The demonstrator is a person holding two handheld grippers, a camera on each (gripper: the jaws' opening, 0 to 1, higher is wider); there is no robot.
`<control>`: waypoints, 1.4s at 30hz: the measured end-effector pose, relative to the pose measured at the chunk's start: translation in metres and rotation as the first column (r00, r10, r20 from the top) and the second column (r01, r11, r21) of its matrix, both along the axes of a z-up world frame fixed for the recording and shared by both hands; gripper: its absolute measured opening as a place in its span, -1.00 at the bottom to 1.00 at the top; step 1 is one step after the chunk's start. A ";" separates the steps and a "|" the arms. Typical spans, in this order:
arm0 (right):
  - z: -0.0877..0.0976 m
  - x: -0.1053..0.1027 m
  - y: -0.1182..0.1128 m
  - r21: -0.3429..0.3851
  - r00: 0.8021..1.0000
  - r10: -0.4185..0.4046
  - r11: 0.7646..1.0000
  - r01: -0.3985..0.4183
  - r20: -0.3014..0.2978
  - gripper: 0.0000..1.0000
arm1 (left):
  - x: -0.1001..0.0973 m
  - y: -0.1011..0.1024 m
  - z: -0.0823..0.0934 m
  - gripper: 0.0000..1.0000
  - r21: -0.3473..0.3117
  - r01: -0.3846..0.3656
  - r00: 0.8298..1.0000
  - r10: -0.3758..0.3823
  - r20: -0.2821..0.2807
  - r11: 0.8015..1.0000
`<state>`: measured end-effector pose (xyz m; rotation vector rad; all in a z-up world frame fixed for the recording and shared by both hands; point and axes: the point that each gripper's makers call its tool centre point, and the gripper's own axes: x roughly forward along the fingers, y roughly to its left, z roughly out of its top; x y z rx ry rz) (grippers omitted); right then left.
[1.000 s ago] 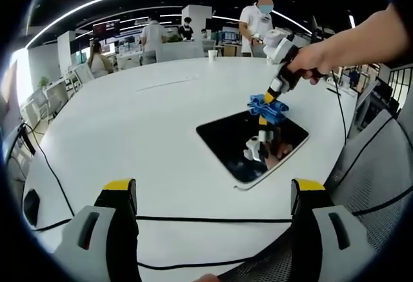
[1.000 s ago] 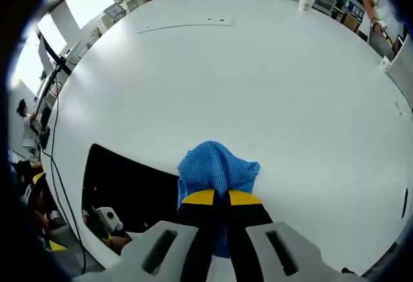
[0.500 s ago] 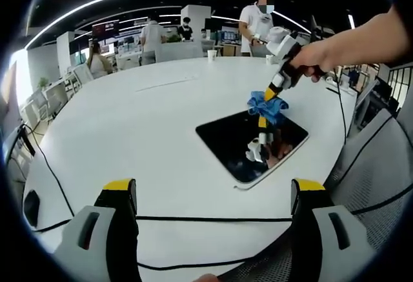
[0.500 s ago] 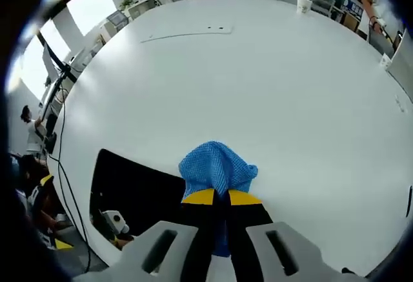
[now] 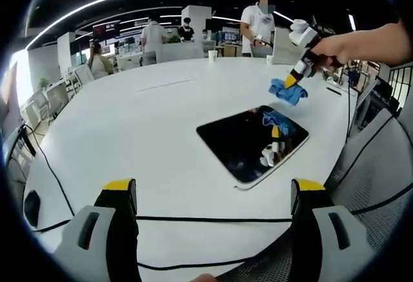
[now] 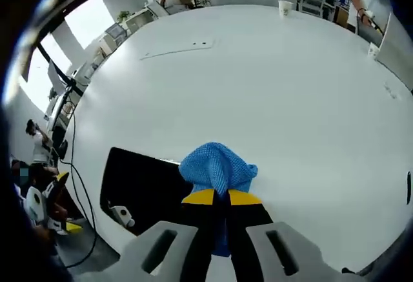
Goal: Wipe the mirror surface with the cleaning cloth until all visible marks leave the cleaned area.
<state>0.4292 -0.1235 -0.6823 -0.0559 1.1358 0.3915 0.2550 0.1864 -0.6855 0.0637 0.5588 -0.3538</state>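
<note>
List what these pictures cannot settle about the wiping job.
- Marks on the mirror: in the left gripper view, dark reflections cover its surface; smudges too small to tell.
- Mirror's near edge: in the right gripper view, hidden behind the blue cloth and the right hand-held gripper.
- Cloth's clamped part: covered by the jaws.

A flat rectangular dark-glass mirror (image 5: 253, 141) lies on the big round white table (image 5: 129, 127), toward the table's near right edge in the left gripper view. Above and beyond the mirror's far corner, clear of the glass, the right gripper (image 5: 299, 75) holds a crumpled blue cleaning cloth (image 5: 286, 91) between its jaws. A thin black cable (image 5: 213, 219) runs across the table's near edge, between the 2 jaws of the left gripper (image 5: 213, 198). A small white paper cup (image 5: 212, 54) stands at the far side of the table.

In the right gripper view, the cloth (image 6: 216, 169) overlaps the mirror's (image 6: 142, 188) right end, and the cup (image 6: 284, 7) sits far beyond.
</note>
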 end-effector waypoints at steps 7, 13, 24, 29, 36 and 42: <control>0.003 -0.001 -0.025 0.007 1.000 -0.029 1.000 0.029 -0.008 -0.99 | 0.000 0.001 0.002 0.98 0.005 -0.007 1.000 0.007 0.003 1.000; -0.003 -0.008 -0.023 0.014 0.999 -0.024 1.000 0.024 -0.028 -0.99 | -0.001 0.001 0.003 0.98 0.009 -0.012 1.000 0.012 0.001 1.000; -0.044 -0.026 -0.036 -0.021 0.994 -0.060 0.998 0.059 -0.091 -0.97 | -0.002 0.009 0.004 0.98 -0.059 -0.085 0.996 0.083 -0.025 0.995; -0.055 -0.028 -0.035 -0.026 0.994 -0.059 0.998 0.057 -0.095 -0.95 | 0.000 0.015 0.007 0.98 -0.059 -0.103 0.995 0.102 -0.011 0.993; -0.064 -0.032 -0.035 -0.054 0.996 -0.052 0.997 0.048 -0.072 -0.96 | -0.002 0.020 0.003 0.98 -0.035 -0.080 0.996 0.079 -0.028 0.996; -0.060 -0.034 -0.034 -0.059 0.999 0.017 0.998 -0.020 -0.049 -0.96 | -0.001 0.026 0.004 0.98 -0.072 -0.115 0.993 0.112 -0.036 0.991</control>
